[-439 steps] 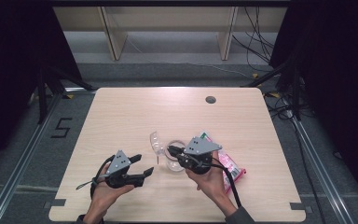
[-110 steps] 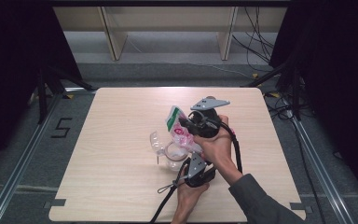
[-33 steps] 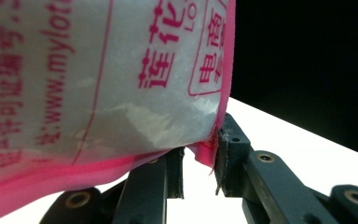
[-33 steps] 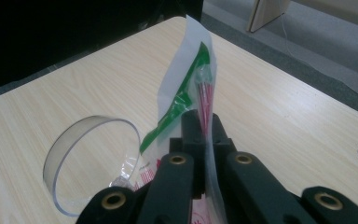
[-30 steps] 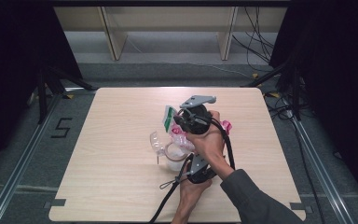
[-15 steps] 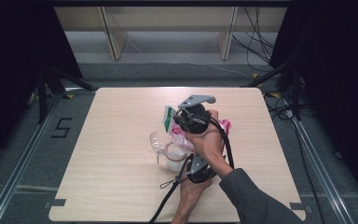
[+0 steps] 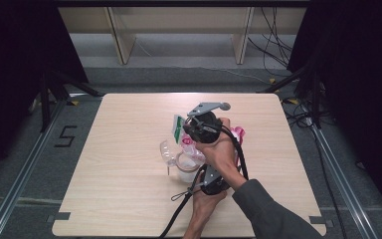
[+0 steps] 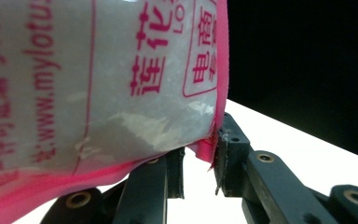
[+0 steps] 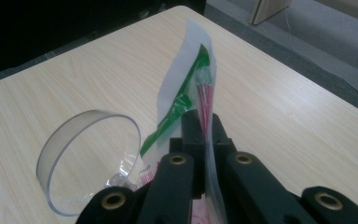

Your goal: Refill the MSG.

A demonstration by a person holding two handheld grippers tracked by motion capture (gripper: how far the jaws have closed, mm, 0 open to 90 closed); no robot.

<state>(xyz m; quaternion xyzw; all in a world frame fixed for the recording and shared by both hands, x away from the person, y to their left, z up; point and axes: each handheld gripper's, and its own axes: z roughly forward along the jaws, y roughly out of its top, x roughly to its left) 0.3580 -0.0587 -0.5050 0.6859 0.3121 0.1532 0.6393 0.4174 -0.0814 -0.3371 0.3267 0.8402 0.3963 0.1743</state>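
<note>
**Bag held at both ends above the cup, pour not yet visible**

Table (image 7: 129, 199): pale wood, mostly bare. Work sat slightly right of centre and toward the person's edge. Wide free surface lay to the left and toward the far edge; the right side had less room but was also bare. A small dark hole sat near the far right corner in the right gripper view.

Bag (image 7: 189, 142): clear plastic with pink print and a green-and-white top strip, held up off the table between the two grippers, over the cup. Right gripper (image 9: 200, 126) had its jaws pressed together on the top strip, which stood upright above them. Left gripper (image 8: 198, 165) pinched the pink seam at a lower corner of the bag; the jaws looked slightly parted around the thin edge, yet the seam ran between them.

Cup (image 7: 186, 169): clear plastic, standing just under the bag and close to the left hand. A clear lid (image 9: 91, 158) lay tilted on the table just beside it.

Judgement: grasping and lifting were done. Opening or tipping the bag over the cup appeared to remain; no contents could be seen falling, and whether the bag was already open could not be told.

Crossed forearms left little slack between the hands; movement outward looked freer than inward.
</note>
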